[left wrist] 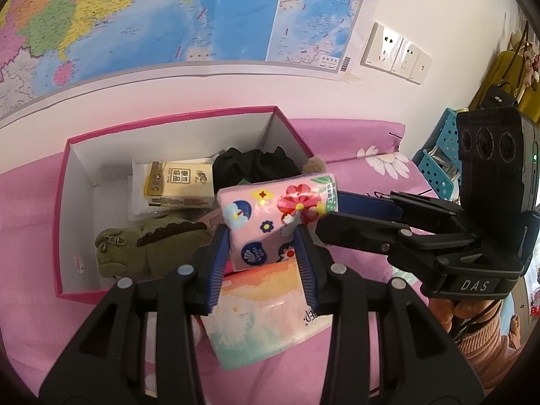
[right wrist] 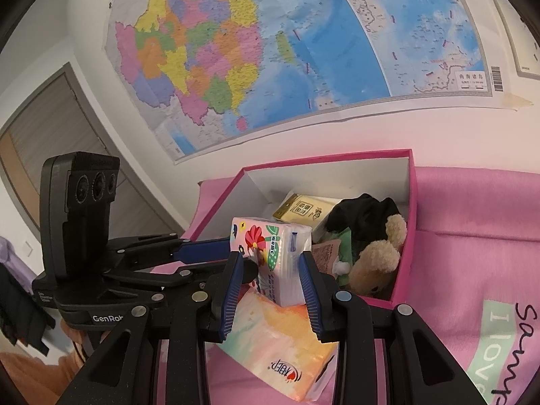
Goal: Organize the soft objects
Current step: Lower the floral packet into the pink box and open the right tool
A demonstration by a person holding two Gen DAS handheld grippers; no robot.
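1. Claws: the left claw (left wrist: 260, 233) and the right claw (right wrist: 270, 260) are both clenched on one small pink tissue pack with red and blue flowers (left wrist: 270, 209). Each one pinches a different end. The pack is up in the air, just over the near edge of the box.
2. Writing on the claws: the right one has a tag that says "DAS" (left wrist: 479, 285). The left one says "GenRob" (right wrist: 108, 319), and the rest is hidden.
3. Writing on the held pack: a green patch on its end reads "3层8张" (right wrist: 271, 246).
4. Under the pack lies a bigger soft tissue pack in orange, pink and green (right wrist: 280, 344). It rests on the pink bed sheet (left wrist: 27, 236), outside the box, so it is still to do. It has a red logo, but I cannot read it.
5. The sheet has black curly writing and the word "love" (right wrist: 489, 337).
6. The open card box with a bright pink rim and white inside (left wrist: 168, 118) already holds a green plush crocodile (left wrist: 152, 246), a yellow tissue pack with Chinese writing (left wrist: 179, 182), a black cloth (left wrist: 256, 165) and a fluffy tan toy (right wrist: 374, 260).
7. I think the job is mostly done: the held pack goes in next, then the big one.
8. Far back, a bright map on the wall (right wrist: 236, 50) has a small box marked "南海诸岛" (right wrist: 470, 76).
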